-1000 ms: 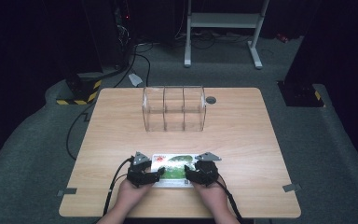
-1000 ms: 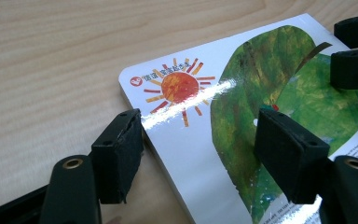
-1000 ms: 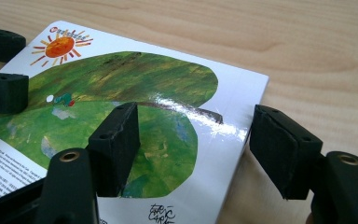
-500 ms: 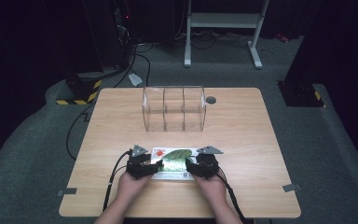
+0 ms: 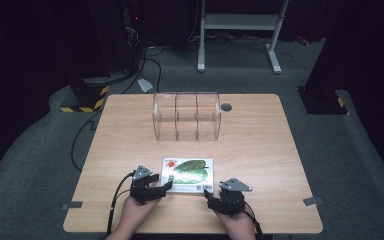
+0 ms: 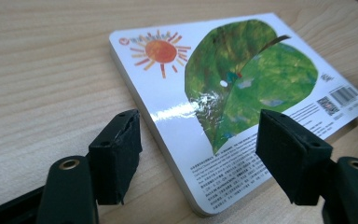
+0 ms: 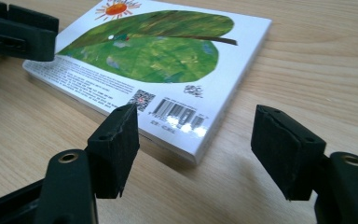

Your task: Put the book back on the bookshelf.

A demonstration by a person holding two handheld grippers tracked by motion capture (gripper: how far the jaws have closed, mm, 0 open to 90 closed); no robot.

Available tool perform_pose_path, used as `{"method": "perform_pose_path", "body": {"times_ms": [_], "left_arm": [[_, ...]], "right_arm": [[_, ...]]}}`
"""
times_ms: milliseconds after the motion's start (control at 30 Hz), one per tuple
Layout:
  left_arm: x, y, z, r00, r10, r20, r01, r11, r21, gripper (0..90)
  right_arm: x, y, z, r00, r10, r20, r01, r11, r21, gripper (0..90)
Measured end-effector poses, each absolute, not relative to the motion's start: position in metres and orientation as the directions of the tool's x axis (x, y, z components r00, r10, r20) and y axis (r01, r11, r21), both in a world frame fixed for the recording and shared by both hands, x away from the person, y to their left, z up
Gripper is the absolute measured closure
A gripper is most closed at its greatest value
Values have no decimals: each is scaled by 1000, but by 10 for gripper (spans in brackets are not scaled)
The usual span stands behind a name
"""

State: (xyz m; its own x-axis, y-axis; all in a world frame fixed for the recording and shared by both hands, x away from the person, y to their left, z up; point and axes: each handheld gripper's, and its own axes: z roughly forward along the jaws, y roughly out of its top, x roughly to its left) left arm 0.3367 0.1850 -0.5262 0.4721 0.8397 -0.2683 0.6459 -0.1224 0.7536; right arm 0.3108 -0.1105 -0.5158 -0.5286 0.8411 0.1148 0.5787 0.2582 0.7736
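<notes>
A thick board book [image 5: 188, 175] lies flat and closed on the counter [image 5: 260, 150], near the middle of its near edge. Its glossy white cover faces up, showing a big green leaf, a small orange sun at one corner, and fine print with a barcode at another.

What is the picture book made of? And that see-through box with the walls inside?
The book looks like thick glossy cardboard: its cover shines under the light and its edge is chunky with rounded corners. The see-through box seems to be clear plastic, maybe acrylic, since you can see the table straight through its walls. It could be glass.
</notes>
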Motion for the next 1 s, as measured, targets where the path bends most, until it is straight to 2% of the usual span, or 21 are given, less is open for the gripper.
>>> {"method": "perform_pose_path", "body": {"times_ms": [500,1000], "left_arm": [[333,179,-527,496,837,-229,626,-162,763,317],[331,182,-523,483,828,-283,632,-106,768,324]], "right_arm": [[313,-96,-524,-565,823,57,572,341,746,325],[314,-97,-524,-562,824,77,586,331,739,310]]}}
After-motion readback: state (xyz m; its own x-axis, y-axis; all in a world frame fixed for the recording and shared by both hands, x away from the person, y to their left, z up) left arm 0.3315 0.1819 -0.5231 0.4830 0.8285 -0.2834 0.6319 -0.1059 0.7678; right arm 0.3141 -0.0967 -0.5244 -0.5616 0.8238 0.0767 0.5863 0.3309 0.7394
